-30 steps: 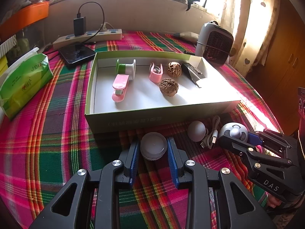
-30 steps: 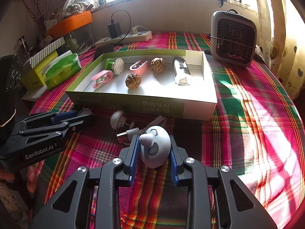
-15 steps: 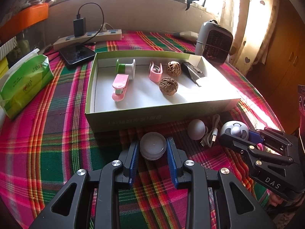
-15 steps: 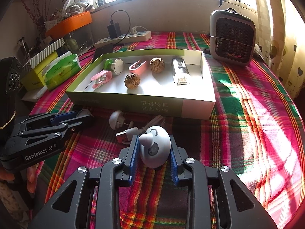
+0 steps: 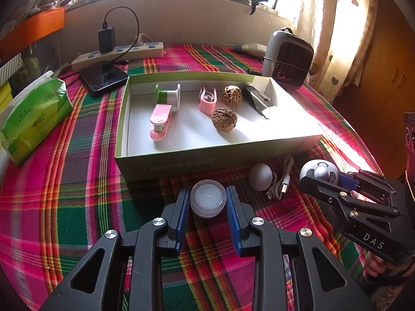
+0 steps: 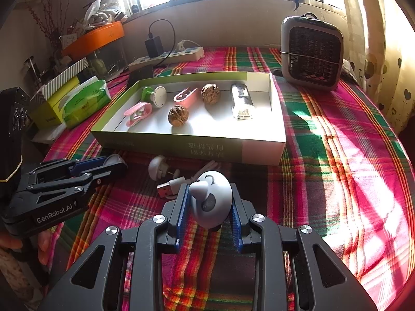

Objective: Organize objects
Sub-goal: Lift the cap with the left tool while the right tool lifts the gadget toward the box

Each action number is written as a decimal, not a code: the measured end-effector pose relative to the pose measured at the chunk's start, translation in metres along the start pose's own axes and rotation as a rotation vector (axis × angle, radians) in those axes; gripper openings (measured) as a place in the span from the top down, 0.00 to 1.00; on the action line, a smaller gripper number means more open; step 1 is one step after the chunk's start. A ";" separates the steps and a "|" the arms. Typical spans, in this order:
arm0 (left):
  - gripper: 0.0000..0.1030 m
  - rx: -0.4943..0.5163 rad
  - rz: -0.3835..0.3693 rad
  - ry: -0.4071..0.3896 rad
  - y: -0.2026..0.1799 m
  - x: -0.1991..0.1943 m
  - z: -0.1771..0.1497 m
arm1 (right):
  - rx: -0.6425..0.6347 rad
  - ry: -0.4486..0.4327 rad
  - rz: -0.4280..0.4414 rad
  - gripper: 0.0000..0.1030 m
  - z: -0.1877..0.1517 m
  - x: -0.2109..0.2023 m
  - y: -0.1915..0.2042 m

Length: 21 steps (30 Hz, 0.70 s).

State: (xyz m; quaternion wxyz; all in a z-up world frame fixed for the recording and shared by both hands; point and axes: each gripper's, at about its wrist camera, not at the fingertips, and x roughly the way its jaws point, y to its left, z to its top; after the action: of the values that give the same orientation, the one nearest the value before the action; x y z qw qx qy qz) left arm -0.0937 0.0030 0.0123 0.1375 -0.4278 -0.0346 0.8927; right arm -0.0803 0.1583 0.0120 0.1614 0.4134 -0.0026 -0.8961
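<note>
We saw both tongs down on the plaid tabletop (image 5: pixel 77 186), just in front of the shallow green-and-white box (image 5: pixel 207 155), our landmark. Left tongs (image 5: pixel 208 202) sat astride a small round white-lidded jar (image 5: pixel 207 200); its blue pads (image 5: pixel 183 207) hugged the jar's sides w/ at most a sliver of gap, so we couldn't tell if they really pressed. Right tongs (image 6: pixel 209 202) were clamped on a grey-white dome gadget (image 6: pixel 210 199), pads tight on both flanks. Btwn the two tongs, still in front of the box, lay a small white round plug-like piece (image 5: pixel 260 176) and a coiled USB cable (image 5: pixel 281 184), touching or nearly so. Inside the box: a green-and-white spool (image 5: pixel 168 96) at the back left, a pink clip (image 5: pixel 161 121) just in front of it, a 2nd pink clip (image 5: pixel 207 99) mid-back, two walnuts (image 5: pixel 224 119) near centre, and a dark metal-tipped item (image 5: pixel 256 98) toward the right. Behind the box stood a small heater (image 6: pixel 312 54) at the right and a power strip (image 5: pixel 116 55) at the left; a green tissue pack (image 5: pixel 33 119) lay left of the box.
</note>
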 end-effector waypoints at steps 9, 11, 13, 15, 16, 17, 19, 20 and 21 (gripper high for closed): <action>0.75 0.011 -0.001 -0.030 0.012 -0.013 0.011 | 0.004 -0.021 0.025 0.71 0.012 -0.004 -0.001; 0.75 0.010 -0.001 -0.035 0.017 -0.016 0.014 | 0.006 -0.025 0.032 0.71 0.016 -0.004 -0.001; 0.75 0.009 -0.006 -0.040 0.021 -0.018 0.018 | 0.001 -0.032 0.032 0.71 0.021 -0.004 0.000; 0.75 0.010 -0.007 -0.047 0.024 -0.021 0.022 | -0.003 -0.045 0.032 0.71 0.027 -0.005 0.000; 0.75 0.013 -0.006 -0.050 0.026 -0.022 0.023 | -0.005 -0.049 0.035 0.71 0.030 -0.005 0.000; 0.75 0.013 -0.010 -0.051 0.029 -0.022 0.025 | -0.005 -0.052 0.038 0.71 0.033 -0.004 0.000; 0.75 0.011 -0.015 -0.054 0.032 -0.021 0.030 | -0.006 -0.051 0.041 0.71 0.039 -0.001 -0.001; 0.75 0.010 -0.015 -0.055 0.032 -0.021 0.032 | -0.009 -0.050 0.042 0.71 0.042 0.001 -0.001; 0.75 0.009 -0.015 -0.057 0.034 -0.023 0.031 | -0.010 -0.049 0.041 0.71 0.044 0.003 -0.001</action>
State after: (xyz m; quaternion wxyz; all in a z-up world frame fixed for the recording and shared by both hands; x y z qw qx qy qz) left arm -0.1109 -0.0344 0.0432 0.1451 -0.4011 -0.0375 0.9037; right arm -0.1147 0.1526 0.0388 0.1816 0.3903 -0.0105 -0.9025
